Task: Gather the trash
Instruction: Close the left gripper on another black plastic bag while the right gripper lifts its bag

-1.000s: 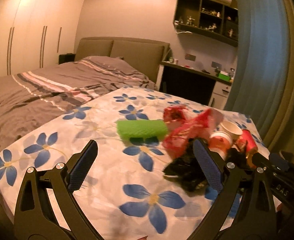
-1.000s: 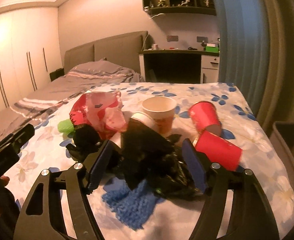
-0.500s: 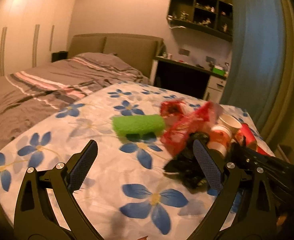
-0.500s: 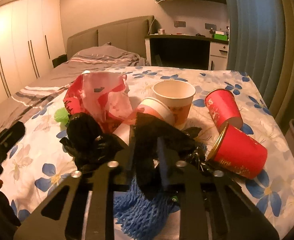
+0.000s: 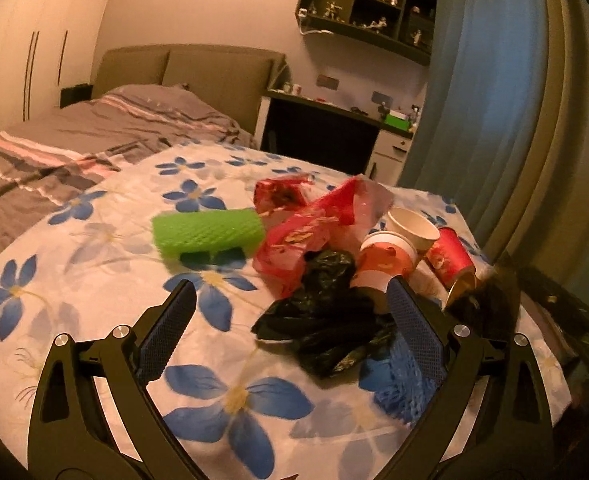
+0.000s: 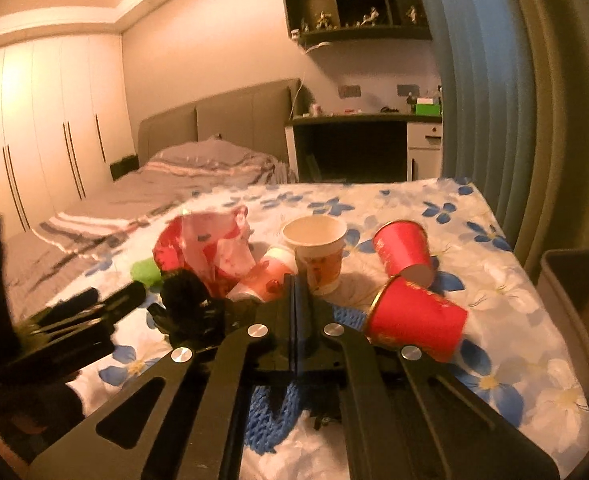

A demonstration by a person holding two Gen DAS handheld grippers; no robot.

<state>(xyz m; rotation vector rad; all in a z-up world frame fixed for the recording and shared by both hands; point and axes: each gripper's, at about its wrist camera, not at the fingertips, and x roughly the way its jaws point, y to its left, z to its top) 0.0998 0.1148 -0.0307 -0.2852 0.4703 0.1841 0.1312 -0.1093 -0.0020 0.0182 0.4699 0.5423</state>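
Centrally, crinkled black plastic bag (image 5: 326,320) is sprawling left–right; left gripper (image 5: 290,332) is gaping wide — right gripper (image 6: 298,300) is pressing together, contents indeterminate.

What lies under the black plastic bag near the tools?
Blue foam netting pokes out beneath the black plastic bag, on the floral sheet. The right tool hides the rest.

The left gripper (image 5: 290,324) is held low with its two fingers spread wide apart. The right gripper (image 6: 297,292) has its fingers pressed fully together, pointing forward.
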